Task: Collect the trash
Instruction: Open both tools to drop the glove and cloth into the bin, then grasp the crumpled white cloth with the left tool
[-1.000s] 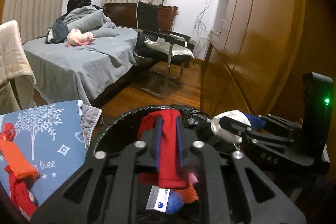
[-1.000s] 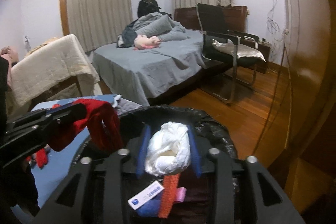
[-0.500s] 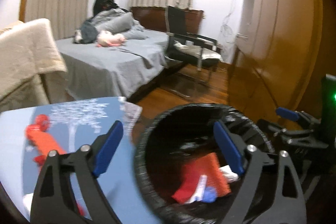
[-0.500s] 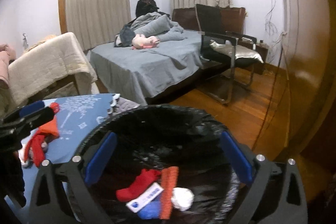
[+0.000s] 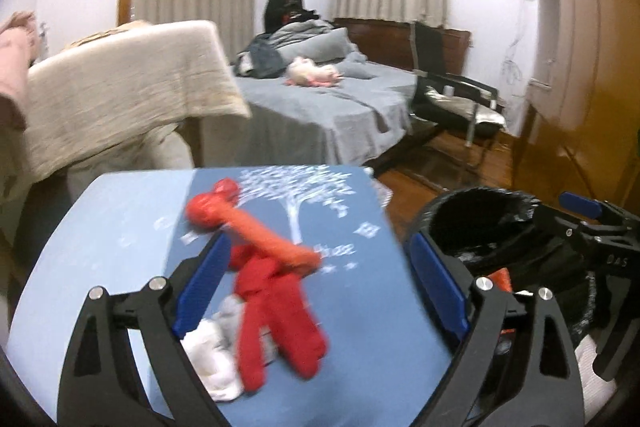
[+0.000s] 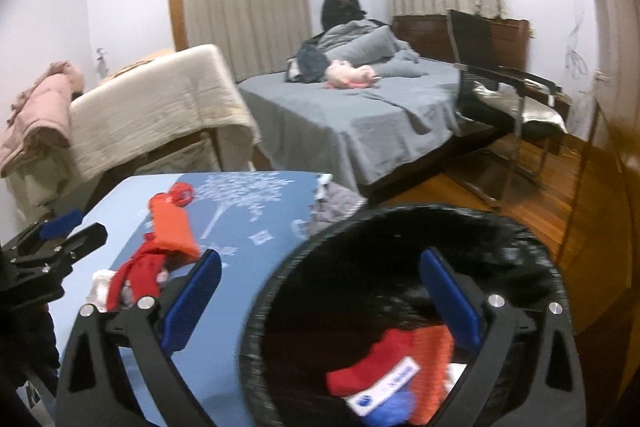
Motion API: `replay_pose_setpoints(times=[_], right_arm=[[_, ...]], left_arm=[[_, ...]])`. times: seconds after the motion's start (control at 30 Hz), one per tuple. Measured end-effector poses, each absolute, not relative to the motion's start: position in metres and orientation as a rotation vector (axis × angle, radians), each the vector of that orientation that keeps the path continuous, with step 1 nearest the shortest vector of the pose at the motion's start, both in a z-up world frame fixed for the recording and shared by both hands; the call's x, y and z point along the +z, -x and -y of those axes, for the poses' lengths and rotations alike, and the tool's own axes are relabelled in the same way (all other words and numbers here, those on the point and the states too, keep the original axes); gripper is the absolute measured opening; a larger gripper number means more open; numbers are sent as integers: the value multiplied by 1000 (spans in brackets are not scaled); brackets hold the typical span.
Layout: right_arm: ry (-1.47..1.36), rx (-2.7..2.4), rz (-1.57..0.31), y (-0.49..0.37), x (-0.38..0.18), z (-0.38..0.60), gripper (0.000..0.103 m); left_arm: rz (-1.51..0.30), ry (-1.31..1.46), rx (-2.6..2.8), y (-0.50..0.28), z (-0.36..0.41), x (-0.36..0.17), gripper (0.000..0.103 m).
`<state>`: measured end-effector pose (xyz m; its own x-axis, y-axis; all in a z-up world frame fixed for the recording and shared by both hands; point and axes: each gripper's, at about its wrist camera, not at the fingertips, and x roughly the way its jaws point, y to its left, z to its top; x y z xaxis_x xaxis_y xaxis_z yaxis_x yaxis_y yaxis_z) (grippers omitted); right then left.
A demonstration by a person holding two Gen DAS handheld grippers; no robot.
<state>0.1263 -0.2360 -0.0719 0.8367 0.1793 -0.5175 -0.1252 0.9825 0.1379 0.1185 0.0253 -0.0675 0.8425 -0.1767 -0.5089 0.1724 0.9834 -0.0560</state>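
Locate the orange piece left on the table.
In the left wrist view the orange piece lies on the blue tablecloth, draped over the red cloth, ahead of the open left tongs and left of the bin.

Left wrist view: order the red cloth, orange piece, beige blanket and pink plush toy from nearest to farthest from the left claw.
1. Red cloth, between the open left claw's fingers on the blue mat.
2. Orange piece, just beyond it.
3. Beige blanket, back left.
4. Pink plush toy, on the bed behind.
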Motion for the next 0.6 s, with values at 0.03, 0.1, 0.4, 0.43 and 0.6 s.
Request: replay_pose_setpoints(times=[0.03,0.1,0.4,0.43,0.6], right_arm=[[-96,176,-557,-126,-73,228,97],[-88,199,-555,-128,-75,213,97],[-71,277,-563,-129,-83,165,97],[-65,281,-565,-129,-84,161,97],[-49,290,-579,-129,-91,150,97]], left_arm=[[-541,11,-170,-116,-33,-69,88],[-545,12,-142,-114,-46,-72,88],[-573,25,-48,-102,-98,-92,88],[-580,29,-39,-102,-103,-96,88],[-625,49,-17,-105,-115,-116,87]])
